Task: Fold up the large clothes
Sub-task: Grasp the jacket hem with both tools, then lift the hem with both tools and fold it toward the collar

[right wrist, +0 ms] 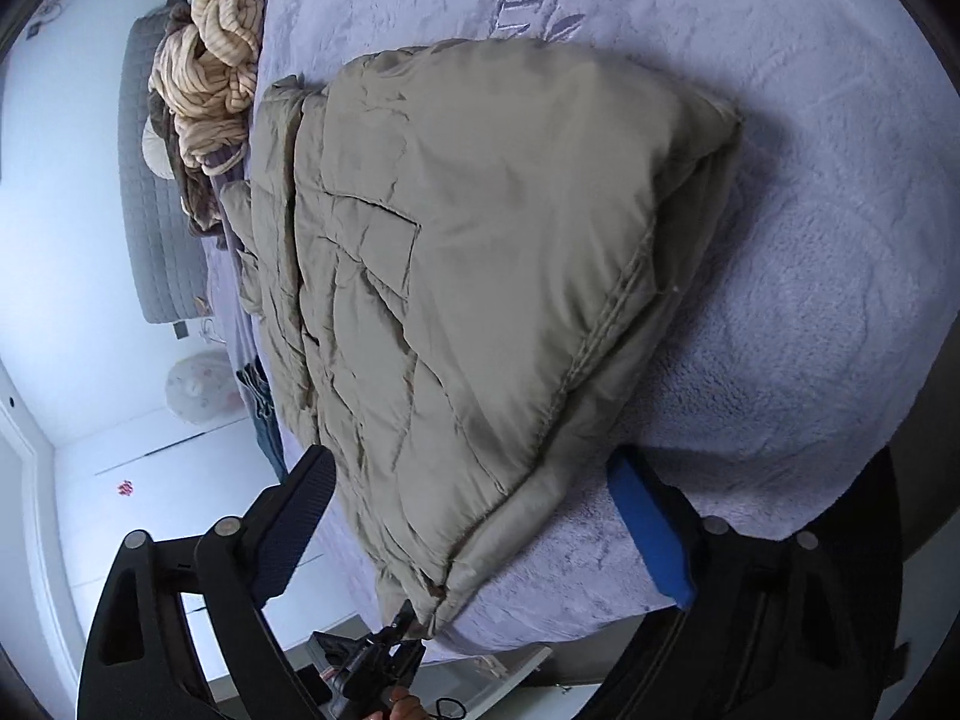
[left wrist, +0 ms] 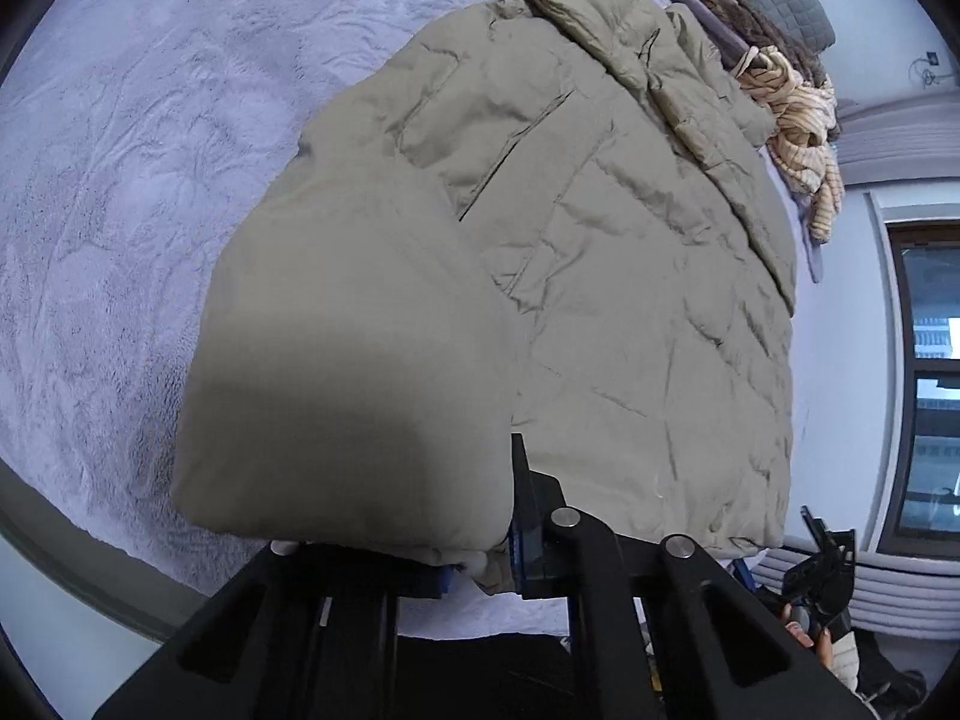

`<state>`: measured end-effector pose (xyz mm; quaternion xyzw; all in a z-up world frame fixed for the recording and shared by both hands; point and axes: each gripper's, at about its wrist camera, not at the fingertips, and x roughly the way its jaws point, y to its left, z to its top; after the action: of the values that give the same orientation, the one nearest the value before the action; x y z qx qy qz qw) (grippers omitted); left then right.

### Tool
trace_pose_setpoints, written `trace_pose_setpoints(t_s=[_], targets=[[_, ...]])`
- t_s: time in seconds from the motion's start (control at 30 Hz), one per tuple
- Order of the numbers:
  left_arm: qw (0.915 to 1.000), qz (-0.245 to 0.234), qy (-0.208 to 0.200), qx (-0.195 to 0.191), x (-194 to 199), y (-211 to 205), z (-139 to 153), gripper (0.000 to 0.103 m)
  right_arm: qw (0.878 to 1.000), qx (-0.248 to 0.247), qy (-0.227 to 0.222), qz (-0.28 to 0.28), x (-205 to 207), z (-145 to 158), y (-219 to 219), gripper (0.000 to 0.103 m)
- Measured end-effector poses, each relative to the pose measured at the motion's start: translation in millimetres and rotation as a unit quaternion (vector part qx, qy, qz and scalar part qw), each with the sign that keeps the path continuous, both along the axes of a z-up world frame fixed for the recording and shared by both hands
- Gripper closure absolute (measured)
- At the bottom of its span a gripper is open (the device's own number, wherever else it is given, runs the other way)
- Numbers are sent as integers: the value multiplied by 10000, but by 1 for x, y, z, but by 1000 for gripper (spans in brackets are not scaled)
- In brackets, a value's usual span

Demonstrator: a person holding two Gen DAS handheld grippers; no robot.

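Note:
A large khaki quilted puffer jacket [left wrist: 600,240] lies on the lilac plush bedspread [left wrist: 120,180], partly folded. In the left wrist view my left gripper [left wrist: 492,564] is shut on a folded corner of the jacket, which covers the left finger. In the right wrist view the jacket [right wrist: 480,270] lies with its hem corner toward me. My right gripper [right wrist: 480,534] is open, its fingers [right wrist: 648,528] spread either side of that corner without pinching it. The left gripper [right wrist: 384,654] shows at the bottom of the right wrist view, holding the jacket's corner.
A crumpled tan striped cloth [right wrist: 210,60] and brown fabric [right wrist: 192,192] lie at the head of the bed [right wrist: 810,360]. A grey quilted headboard [right wrist: 156,210] stands behind. A dark window [left wrist: 924,390] is on the right wall. The right gripper [left wrist: 828,570] shows beyond the bed's edge.

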<state>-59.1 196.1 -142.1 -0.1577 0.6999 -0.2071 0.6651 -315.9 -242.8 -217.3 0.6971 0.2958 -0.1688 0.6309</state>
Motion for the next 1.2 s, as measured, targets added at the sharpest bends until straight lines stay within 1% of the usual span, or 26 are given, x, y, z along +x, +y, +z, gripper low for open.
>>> trace_pose_setpoints(t_s=[0.03, 0.07, 0.1, 0.13, 0.17, 0.2, 0.3, 0.43, 0.53, 0.63, 0.7, 0.77, 0.9, 1.03, 1.1, 1.17, 1.2], targets=[[9999, 5, -96, -28, 2, 2, 5, 88, 10000, 47, -33, -27, 2, -2, -1, 27], [9998, -17, -195, -36, 3, 1, 9, 89, 9999, 84, -62, -45, 3, -2, -1, 32], [9996, -52, -283, -46, 5, -1, 14, 92, 9999, 107, -61, -62, 5, -2, -2, 45], [9992, -102, -379, -49, 6, -3, 20, 92, 9999, 101, -19, -67, 6, -3, -3, 68], [9988, -150, -458, -41, 8, -4, 25, 92, 10000, 84, 27, -44, 7, -3, -3, 81], [9983, -201, -542, -30, 9, -5, 30, 92, 10000, 57, 74, -16, 8, -2, -4, 90], [9965, -311, -780, 25, 14, -8, 44, 92, 9996, -207, 108, 147, 13, 10, -4, 94], [9928, -347, -1147, 48, 23, -10, 69, 91, 9957, -689, 191, 585, 31, 35, -8, 95], [9892, -344, -1421, 29, 32, -20, 90, 92, 9890, -1110, 193, 959, 52, 61, -17, 95], [9847, -292, -1719, 65, 45, -33, 111, 92, 9811, -1494, 160, 1218, 72, 87, -25, 95], [9822, -214, -1866, 28, 57, -42, 124, 92, 9729, -1829, 175, 1405, 88, 107, -30, 96], [9785, -135, -2056, -4, 70, -53, 138, 92, 9610, -2250, 214, 1594, 108, 129, -36, 96], [9692, 13, -2462, 75, 103, -80, 168, 92, 9371, -2911, 96, 1921, 147, 171, -55, 96], [9579, 84, -2860, 236, 144, -112, 192, 91, 9131, -3361, -44, 2308, 202, 206, -79, 96], [9530, 92, -3009, 337, 167, -128, 198, 92, 9031, -3527, -61, 2451, 232, 219, -91, 96], [9513, 104, -3050, 433, 192, -142, 197, 92, 8913, -3736, -25, 2569, 265, 229, -105, 96], [9505, 84, -3061, 520, 208, -151, 194, 92, 8885, -3790, -3, 2586, 280, 232, -110, 96]])
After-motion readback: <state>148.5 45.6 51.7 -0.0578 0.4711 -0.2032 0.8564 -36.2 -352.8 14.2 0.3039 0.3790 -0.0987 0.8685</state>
